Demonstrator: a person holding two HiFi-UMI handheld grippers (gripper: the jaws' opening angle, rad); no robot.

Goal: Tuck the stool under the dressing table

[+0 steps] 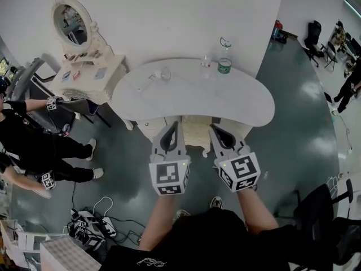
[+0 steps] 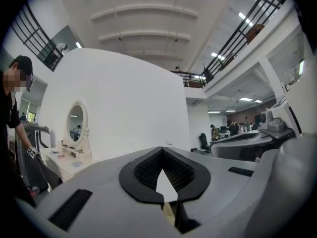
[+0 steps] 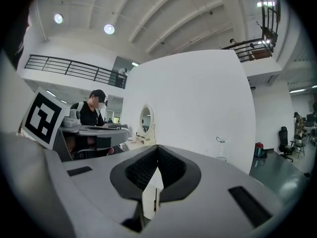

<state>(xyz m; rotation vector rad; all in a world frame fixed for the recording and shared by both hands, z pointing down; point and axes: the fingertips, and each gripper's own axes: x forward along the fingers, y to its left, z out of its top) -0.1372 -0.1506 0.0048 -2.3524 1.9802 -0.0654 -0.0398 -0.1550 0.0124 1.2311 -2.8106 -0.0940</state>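
In the head view the white kidney-shaped dressing table (image 1: 254, 103) stands against the wall. A cream stool (image 1: 195, 133) shows under its front edge, mostly hidden by the tabletop. My left gripper (image 1: 171, 130) and right gripper (image 1: 220, 133) are side by side and point at the table, with their tips over the stool's near edge. Both are shut with nothing between the jaws. I cannot tell whether they touch the stool. In the left gripper view the left gripper (image 2: 167, 198) has its black pads together. The right gripper (image 3: 151, 192) looks the same in the right gripper view.
A green-labelled bottle (image 1: 224, 65) and a glass (image 1: 165, 73) stand on the tabletop. A small vanity with an oval mirror (image 1: 72, 24) is at the left, with people in black beside it. A power strip and cables (image 1: 90, 224) lie on the floor, and a black chair (image 1: 321, 208) is at the right.
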